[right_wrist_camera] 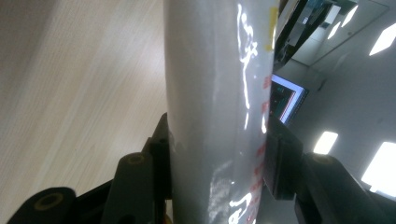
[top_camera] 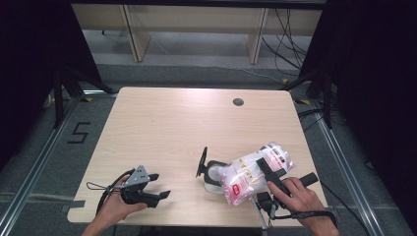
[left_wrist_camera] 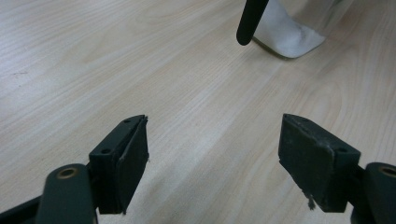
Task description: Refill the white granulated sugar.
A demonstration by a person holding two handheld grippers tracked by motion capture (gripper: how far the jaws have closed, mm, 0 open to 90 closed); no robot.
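On table (top_camera: 162,128): one bag (top_camera: 253,172), one roll (top_camera: 212,178)

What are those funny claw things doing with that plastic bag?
A person sits at a wooden table with a claw-like gripper in each hand. The right gripper is clamped on a clear plastic bag with red print, holding it up near the table's right front corner. Beside the bag sits a white jar with a black lid tipped up next to it. The left gripper rests over bare wood with its jaws wide apart, holding nothing.
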